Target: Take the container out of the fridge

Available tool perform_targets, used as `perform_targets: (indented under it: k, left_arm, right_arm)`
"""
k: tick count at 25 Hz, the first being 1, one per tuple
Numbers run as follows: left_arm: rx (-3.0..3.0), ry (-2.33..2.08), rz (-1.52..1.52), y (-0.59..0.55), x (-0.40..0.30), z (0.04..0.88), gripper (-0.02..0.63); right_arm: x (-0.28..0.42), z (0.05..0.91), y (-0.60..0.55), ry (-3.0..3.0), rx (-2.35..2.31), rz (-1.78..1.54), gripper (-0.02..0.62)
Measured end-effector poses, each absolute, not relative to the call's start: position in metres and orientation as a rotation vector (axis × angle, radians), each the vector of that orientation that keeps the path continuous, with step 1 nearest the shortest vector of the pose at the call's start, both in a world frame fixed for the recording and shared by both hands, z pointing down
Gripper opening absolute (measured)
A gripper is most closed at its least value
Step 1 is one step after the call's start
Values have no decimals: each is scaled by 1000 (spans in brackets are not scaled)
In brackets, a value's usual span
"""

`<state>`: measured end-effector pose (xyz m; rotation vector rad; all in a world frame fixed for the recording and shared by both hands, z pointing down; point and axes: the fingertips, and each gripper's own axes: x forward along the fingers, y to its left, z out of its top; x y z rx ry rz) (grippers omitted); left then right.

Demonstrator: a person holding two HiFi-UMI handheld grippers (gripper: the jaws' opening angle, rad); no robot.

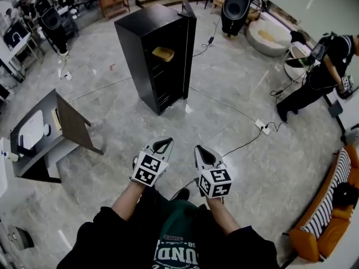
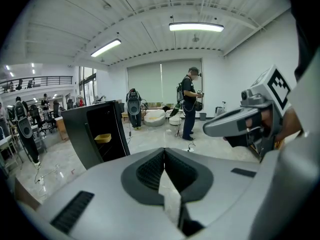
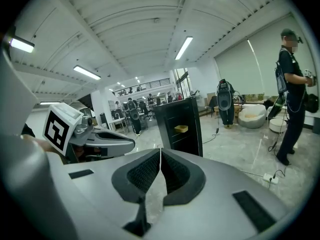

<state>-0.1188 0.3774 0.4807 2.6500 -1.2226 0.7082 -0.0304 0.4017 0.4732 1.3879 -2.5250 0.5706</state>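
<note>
A tall black fridge (image 1: 157,55) stands on the floor well ahead of me, its front open. A yellow container (image 1: 163,53) sits on an upper shelf inside; it also shows as the container (image 2: 103,138) in the left gripper view and the container (image 3: 180,128) in the right gripper view. My left gripper (image 1: 163,145) and right gripper (image 1: 202,151) are held side by side near my body, far short of the fridge. Both are shut with nothing between the jaws. In the gripper views the left gripper (image 2: 164,154) and right gripper (image 3: 160,153) point toward the fridge.
A grey table with a brown chair (image 1: 73,125) stands at left. A cable and power strip (image 1: 262,126) lie on the floor at right. A person (image 1: 320,74) stands far right near an orange sofa (image 1: 331,212). Black machines (image 1: 235,4) and a white tub (image 1: 269,35) are behind the fridge.
</note>
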Motion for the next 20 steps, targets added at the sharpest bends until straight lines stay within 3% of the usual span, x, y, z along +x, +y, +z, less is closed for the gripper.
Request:
perform_targets:
  k: [20]
  left_arm:
    - [2645,-1204,729,353,-103,478,14]
  right_arm:
    - [-19,477,382,-2526,1400,610,35]
